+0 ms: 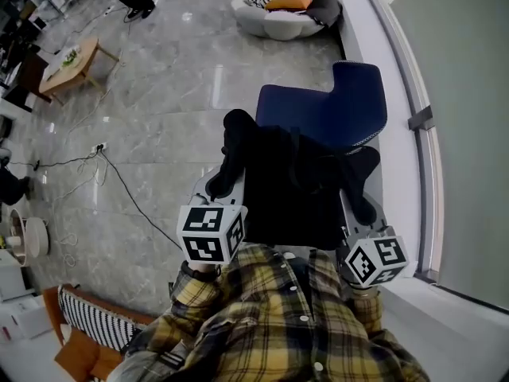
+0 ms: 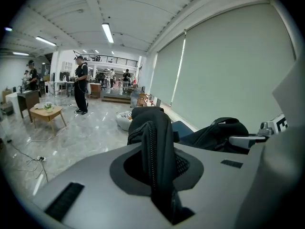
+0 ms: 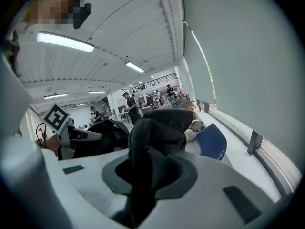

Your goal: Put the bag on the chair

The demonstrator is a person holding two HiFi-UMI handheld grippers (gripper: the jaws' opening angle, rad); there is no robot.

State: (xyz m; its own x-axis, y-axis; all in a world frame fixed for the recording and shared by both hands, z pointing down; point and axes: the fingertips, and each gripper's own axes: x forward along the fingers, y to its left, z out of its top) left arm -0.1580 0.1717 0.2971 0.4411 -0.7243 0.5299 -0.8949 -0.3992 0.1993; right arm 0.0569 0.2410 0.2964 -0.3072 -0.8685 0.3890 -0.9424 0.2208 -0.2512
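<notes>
1. Plaid shirt [image 1: 278,325] is closest, with a gripper held out in each hand.
2. Left gripper [image 1: 224,173]: jaws nearly together, pinching a zippered fold of the black bag [image 1: 294,189].
3. Right gripper [image 1: 362,205]: jaws clamped on bunched bag fabric at the other side.
4. Bag hangs stretched between both grippers, off the floor [image 1: 175,78] and just in front of the chair [image 1: 342,110]. Its far edge overlaps the seat's near edge; can't tell if they touch.
5. Chair is blue and stands beside the window ledge [image 1: 402,157].
6. Black cable [image 1: 119,181] trails across the floor to the left.
7. Far off: white beanbag [image 1: 274,18] with cushions, small wooden table [image 1: 71,62], standing person [image 2: 81,85].
</notes>
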